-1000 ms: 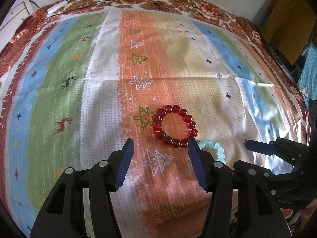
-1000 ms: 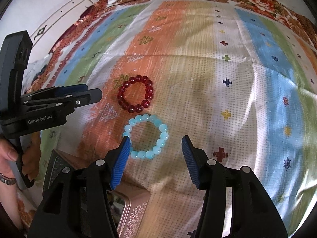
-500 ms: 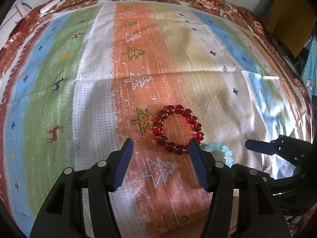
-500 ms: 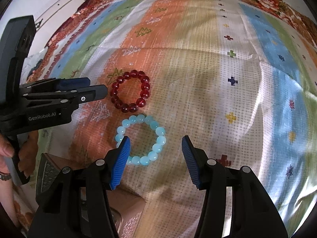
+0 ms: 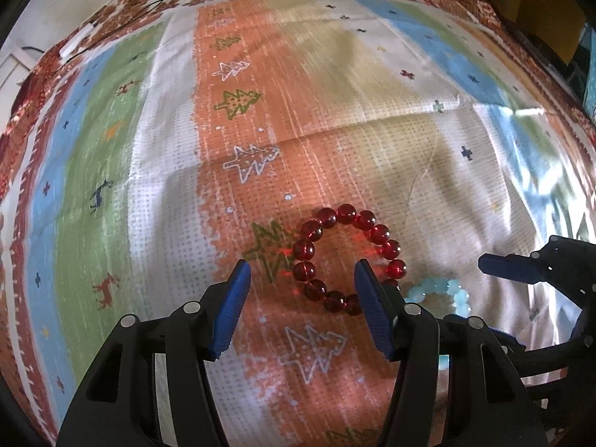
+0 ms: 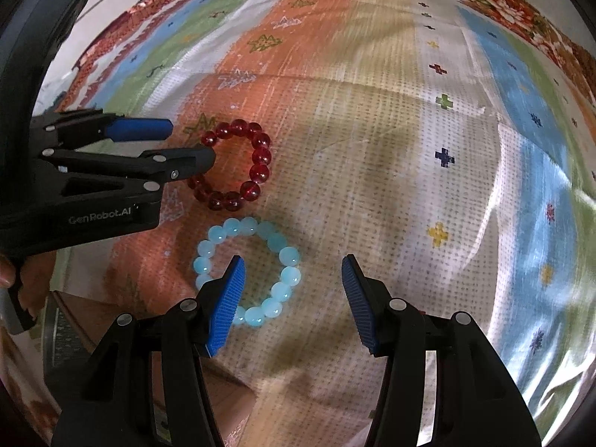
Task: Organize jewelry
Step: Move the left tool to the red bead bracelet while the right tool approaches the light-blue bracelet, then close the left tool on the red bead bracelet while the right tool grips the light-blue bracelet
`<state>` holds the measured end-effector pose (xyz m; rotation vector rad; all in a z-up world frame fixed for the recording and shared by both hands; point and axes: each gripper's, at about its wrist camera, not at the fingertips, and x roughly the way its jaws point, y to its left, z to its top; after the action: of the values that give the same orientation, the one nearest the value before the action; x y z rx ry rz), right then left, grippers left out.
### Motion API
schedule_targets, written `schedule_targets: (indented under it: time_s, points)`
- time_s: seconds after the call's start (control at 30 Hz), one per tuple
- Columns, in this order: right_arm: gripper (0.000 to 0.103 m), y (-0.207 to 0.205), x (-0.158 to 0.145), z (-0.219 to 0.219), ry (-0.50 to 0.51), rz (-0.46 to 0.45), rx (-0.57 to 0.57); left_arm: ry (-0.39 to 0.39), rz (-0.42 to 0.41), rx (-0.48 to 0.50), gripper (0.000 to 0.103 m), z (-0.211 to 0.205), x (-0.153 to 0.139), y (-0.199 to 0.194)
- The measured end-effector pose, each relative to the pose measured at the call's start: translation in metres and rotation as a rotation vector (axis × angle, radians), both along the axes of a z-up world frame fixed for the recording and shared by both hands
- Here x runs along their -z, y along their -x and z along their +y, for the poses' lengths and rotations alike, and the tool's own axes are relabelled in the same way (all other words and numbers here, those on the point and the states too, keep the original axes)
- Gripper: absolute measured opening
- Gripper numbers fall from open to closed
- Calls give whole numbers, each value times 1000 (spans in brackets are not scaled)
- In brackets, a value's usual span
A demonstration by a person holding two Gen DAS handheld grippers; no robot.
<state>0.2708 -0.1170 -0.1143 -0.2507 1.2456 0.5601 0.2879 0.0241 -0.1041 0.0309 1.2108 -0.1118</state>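
Observation:
A red bead bracelet [image 5: 346, 213] lies flat on the striped patterned cloth [image 5: 156, 193]. Close beside it lies a light blue bead bracelet [image 6: 277, 240]. My left gripper [image 5: 301, 266] hangs open just over the red bracelet, whose near left part shows between the fingers; the right finger covers a few beads. My right gripper [image 6: 292, 260] is open above the blue bracelet, its left finger over the ring's middle and the right side of the ring between the jaws. Neither pair of pads presses on beads. In the right wrist view the left gripper [image 6: 190, 141] reaches in from the left over the red bracelet [image 6: 260, 156].
A brownish box [image 6: 85, 316] sits at the cloth's near left corner, under the left gripper's handle. A person's hand [image 6: 7, 272] grips that handle. Yellow furniture [image 5: 551, 7] stands beyond the cloth's far right edge.
Both grippers have come down closer to the cloth. The red bracelet now sits between the left fingers and the blue one between the right fingers. Neither bracelet has moved.

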Motion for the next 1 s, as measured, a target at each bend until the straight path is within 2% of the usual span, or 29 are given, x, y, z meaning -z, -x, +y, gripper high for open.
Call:
schedule_targets:
  time_s: [0.2, 0.43, 0.47, 0.53, 0.6, 0.77, 1.0]
  points:
    - [54, -4, 6, 5, 32, -16, -9, -25, 24, 15, 53, -1, 9, -7]
    - [53, -6, 9, 9, 52, -38, -33, -59, 32, 29, 35, 0, 14, -12]
    - [50, -6, 10, 9, 57, -42, -34, -65, 28, 35, 31, 0, 15, -12]
    - [37, -7, 9, 9, 65, -54, -30, -70, 27, 47, 25, 0, 16, -10]
    - [19, -9, 9, 7, 53, -45, -24, -69, 27, 48, 15, 1, 16, -10]
    - [12, -7, 8, 5, 50, -61, -33, -63, 23, 42, 13, 5, 13, -7]
    - [12, -1, -12, 4, 25, -128, -27, -59, -33, 20, 13, 9, -8, 9]
